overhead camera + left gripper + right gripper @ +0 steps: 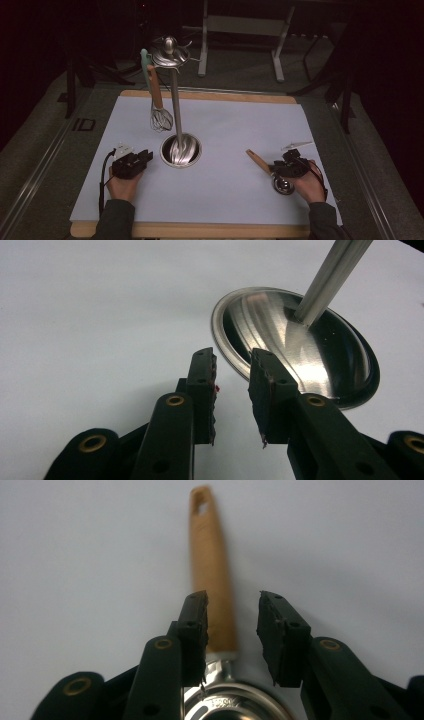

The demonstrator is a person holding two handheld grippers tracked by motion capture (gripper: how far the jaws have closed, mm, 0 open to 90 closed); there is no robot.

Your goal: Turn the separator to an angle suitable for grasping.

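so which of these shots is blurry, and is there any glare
High view: dim surroundings, lit table, fairly sharp. Left gripper view: bright streaks of glare on the steel base. Right gripper view: the wooden handle is soft, blurrier toward its far end; the jaws look sharper.

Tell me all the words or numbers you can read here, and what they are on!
No text here can be read for sure.
Metal ladle: tiny stamped letters just below its wooden handle, too blurred to read.
Floor left of the table: a white mark that looks like "ID", too unclear to be sure.
Metal stand, its round base, whisk, left gripper, right gripper: no writing seen.
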